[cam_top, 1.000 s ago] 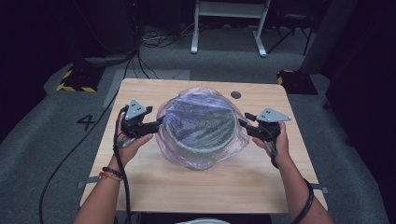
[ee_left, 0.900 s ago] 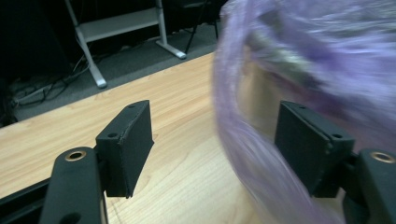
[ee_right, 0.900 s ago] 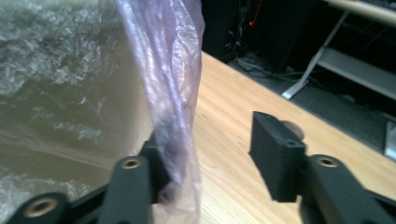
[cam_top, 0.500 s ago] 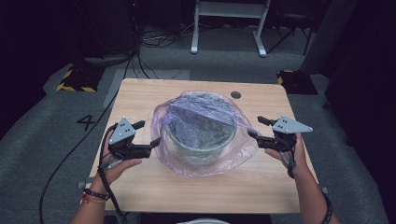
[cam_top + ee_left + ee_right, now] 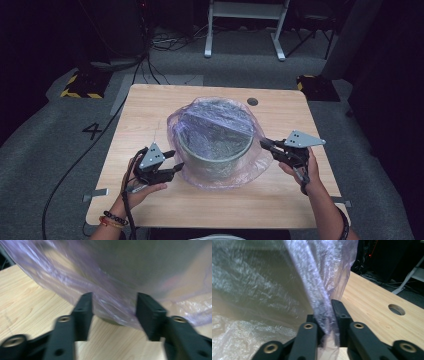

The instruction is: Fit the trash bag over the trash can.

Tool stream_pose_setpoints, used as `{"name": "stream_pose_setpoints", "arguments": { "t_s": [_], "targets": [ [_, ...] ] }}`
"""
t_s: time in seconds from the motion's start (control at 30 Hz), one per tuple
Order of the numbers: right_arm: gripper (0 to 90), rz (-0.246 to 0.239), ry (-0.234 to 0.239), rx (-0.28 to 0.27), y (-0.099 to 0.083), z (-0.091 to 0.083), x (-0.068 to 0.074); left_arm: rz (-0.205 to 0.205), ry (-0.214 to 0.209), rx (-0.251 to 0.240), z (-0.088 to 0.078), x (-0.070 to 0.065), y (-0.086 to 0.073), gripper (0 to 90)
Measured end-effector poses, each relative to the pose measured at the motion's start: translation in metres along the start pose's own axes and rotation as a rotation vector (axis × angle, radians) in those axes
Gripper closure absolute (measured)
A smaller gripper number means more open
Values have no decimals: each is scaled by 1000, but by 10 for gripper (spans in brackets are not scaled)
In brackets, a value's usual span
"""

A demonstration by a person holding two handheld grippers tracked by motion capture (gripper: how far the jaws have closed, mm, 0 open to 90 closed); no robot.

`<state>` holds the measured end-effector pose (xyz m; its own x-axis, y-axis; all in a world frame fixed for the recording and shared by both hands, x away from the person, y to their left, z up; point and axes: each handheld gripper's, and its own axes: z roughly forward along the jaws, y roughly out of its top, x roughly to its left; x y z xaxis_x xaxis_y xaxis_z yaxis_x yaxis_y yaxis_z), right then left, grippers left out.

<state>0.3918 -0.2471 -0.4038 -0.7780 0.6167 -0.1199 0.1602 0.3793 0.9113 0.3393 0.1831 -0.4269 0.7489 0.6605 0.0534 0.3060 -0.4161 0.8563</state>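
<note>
With the bin mid-table, R gripper just closed, pinching the purple bag film at bin's right; L gripper, closing but half-spread at bin's base, needs film between jaws before you pull down evenly.

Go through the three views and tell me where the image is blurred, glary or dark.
High view: the table is lit, the floor and room behind fall into deep shadow; the plastic bag over the bin glints. Left gripper view: motion blur smears the bag and the left gripper. Right gripper view: the pinched fold in the right gripper is fairly sharp, the bag behind soft.
</note>
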Motion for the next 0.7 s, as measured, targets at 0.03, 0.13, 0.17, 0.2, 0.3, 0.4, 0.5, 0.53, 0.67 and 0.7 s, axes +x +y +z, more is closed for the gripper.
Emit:
{"name": "stream_pose_setpoints", "arguments": {
  "t_s": [0.03,0.13,0.17,0.2,0.3,0.4,0.5,0.53,0.67,0.7],
  "targets": [
    [864,3,4,5,-1,1,1,5,5,9,2,1,-1,591],
    [899,3,12,9,-6,6,0,20,18,26,9,3,-5,817],
    [900,8,17,13,-9,8,-1,20,19,35,12,4,-6,867],
    [900,10,18,16,-11,10,-1,22,23,42,15,6,-7,894],
    [900,19,12,27,-18,14,-4,25,10,68,24,8,-10,899],
    [900,40,9,25,-24,18,-7,39,3,93,32,8,-13,900],
    [871,39,8,21,-26,19,-7,47,0,98,33,9,-16,900],
    [828,36,1,23,-26,19,-7,45,0,95,32,9,-16,899],
    [585,20,-49,2,-20,13,-7,39,34,80,24,11,-17,764],
    [541,18,-54,-8,-19,11,-7,26,36,79,22,12,-18,647]
  ]
}}
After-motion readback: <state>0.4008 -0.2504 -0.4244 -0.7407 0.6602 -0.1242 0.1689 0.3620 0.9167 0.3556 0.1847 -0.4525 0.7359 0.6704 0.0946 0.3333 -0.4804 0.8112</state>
